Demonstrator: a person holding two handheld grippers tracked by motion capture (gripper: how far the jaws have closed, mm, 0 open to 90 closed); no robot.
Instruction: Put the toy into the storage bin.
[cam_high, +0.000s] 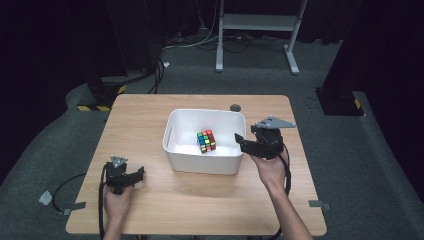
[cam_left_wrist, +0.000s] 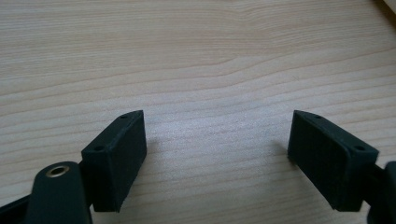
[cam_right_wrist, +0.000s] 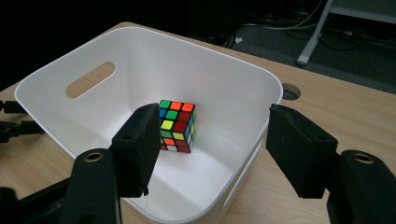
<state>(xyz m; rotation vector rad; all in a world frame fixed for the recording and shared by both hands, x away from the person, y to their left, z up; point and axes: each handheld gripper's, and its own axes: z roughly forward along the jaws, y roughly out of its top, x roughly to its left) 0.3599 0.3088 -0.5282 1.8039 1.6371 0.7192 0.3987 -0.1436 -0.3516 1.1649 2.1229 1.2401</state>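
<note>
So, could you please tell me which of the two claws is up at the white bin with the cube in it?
The right claw, at the white bin's right rim, open toward the cube. The left claw sits low over bare table.

the bin (cam_high: 186, 159) is plain white; the cube (cam_high: 206, 141) inside shows red, green, yellow, orange and blue squares on black. the table (cam_high: 150, 200) is pale wood grain; both grippers' jaws are black.

You see a scrambled, multicoloured puzzle cube (cam_high: 206, 141) resting flat on the floor of a white bin (cam_high: 172, 127). The bin stands upright mid-tabletop (cam_high: 150, 200).
</note>
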